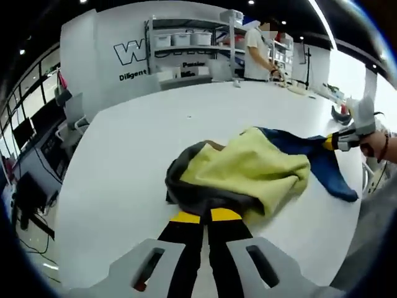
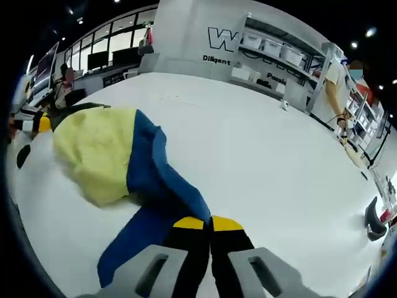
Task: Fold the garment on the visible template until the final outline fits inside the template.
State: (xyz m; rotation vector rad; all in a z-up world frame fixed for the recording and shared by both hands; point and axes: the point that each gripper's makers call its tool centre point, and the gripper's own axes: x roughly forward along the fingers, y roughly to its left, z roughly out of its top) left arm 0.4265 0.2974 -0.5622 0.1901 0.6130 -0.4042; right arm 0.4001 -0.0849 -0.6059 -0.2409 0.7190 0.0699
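A crumpled garment [image 1: 248, 167] with yellow, grey and blue parts lies bunched on the white table [image 1: 142, 143]. My left gripper [image 1: 206, 215] is shut on its dark grey edge, its yellow-tipped jaws pressed together. The right gripper [image 1: 338, 141] comes in from the right and pinches the blue part [image 1: 322, 167], pulling it out sideways. In the right gripper view the garment [image 2: 99, 152] sits to the left, and my right gripper [image 2: 209, 222] is shut on the blue fabric [image 2: 155, 186]. The left gripper [image 2: 38, 124] shows at the garment's far grey edge.
A person [image 1: 254, 53] stands at the table's far side beside shelves with white bins [image 1: 183, 40]. A small dark object [image 2: 372, 223] lies near the table's edge. Chairs and desks [image 1: 68, 105] stand beyond the table. Bare tabletop [image 2: 260, 161] stretches past the garment.
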